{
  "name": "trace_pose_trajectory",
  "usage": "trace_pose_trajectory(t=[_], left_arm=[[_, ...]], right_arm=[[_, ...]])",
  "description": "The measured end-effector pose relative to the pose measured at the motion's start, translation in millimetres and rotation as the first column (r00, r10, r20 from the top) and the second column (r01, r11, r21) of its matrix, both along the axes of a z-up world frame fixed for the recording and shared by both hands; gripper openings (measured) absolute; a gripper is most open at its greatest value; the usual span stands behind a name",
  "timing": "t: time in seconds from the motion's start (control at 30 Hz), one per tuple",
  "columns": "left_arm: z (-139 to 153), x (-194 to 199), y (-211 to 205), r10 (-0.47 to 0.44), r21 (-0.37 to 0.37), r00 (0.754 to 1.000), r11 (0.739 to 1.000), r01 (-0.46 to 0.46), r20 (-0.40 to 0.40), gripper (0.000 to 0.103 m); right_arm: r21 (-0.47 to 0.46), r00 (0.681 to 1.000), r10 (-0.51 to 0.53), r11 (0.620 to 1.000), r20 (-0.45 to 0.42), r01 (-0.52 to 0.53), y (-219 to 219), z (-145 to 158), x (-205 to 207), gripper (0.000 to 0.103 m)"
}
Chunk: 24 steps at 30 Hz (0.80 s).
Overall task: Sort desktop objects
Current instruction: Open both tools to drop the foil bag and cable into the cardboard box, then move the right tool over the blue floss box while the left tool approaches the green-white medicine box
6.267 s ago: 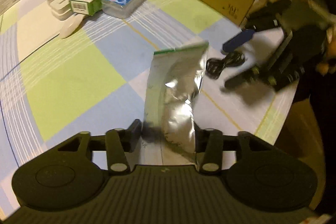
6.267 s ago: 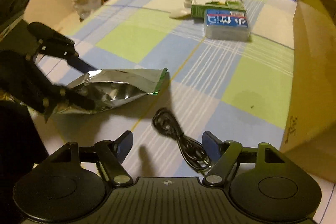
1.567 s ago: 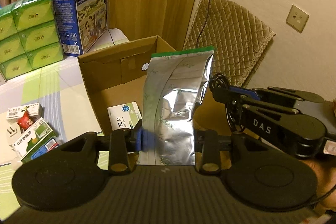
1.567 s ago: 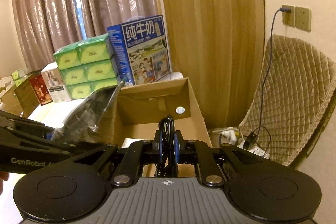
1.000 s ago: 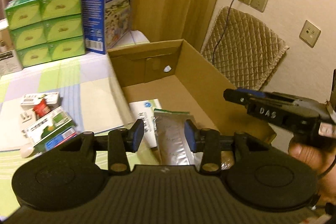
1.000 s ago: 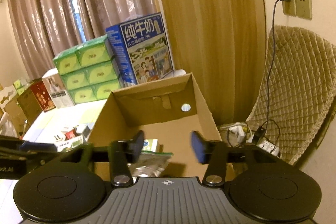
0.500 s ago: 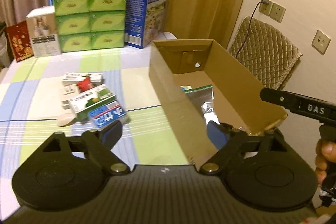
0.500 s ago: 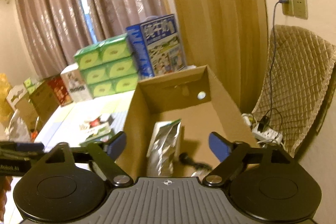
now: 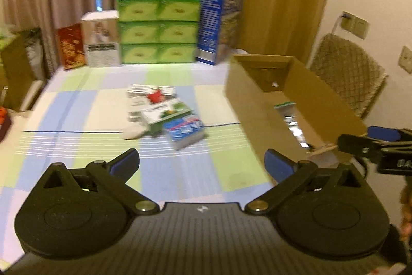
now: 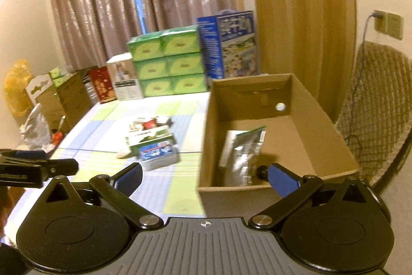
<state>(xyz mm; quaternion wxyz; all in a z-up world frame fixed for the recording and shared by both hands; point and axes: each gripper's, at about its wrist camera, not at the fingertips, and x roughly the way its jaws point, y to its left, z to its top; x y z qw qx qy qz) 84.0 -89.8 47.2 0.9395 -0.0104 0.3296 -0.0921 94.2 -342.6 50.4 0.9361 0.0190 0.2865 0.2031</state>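
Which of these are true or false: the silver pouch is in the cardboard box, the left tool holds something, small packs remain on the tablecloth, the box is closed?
1. The silver pouch lies inside the cardboard box. True.
2. The left tool holds something. False: its jaws are opening with nothing between them.
3. Small packs remain on the checked tablecloth. True.
4. The box is closed. False: its top is open.
5. The right tool grips a cable. False: its jaws are opening, empty.
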Motion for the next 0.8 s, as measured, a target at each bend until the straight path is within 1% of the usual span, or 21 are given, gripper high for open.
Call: trace_pose_trajectory(t=[0.13,0.43,0.67,0.8], left_arm=[[-6.2,-6.2,25.4,0.065,-0.018,0.998,0.998,-0.066,-0.019,0.102],[-19.5,-14.0,74.4,0.161,-0.003,0.986,0.987,-0.161,-0.046,0.102],[-31.4,-14.1,95.8,0.182,0.003,0.981,0.983,-0.182,-0.066,0.102],[-37.1,-9.7,101.1,0.161,0.002,0.984,0.987,-0.161,-0.074,0.102]], right_arm=[[-0.011,0.998,0.056,0.998,0.021,-0.056,21.9,1.0,-7.4,0.101],[-0.043,0.986,0.165,0.986,0.036,-0.163,66.5,-7.3,-10.6,0.101],[-0.060,0.978,0.209,0.976,0.020,-0.208,87.5,-20.0,-4.7,0.101],[-0.073,0.972,0.237,0.969,0.012,-0.235,95.7,-24.2,2.9,0.101]])
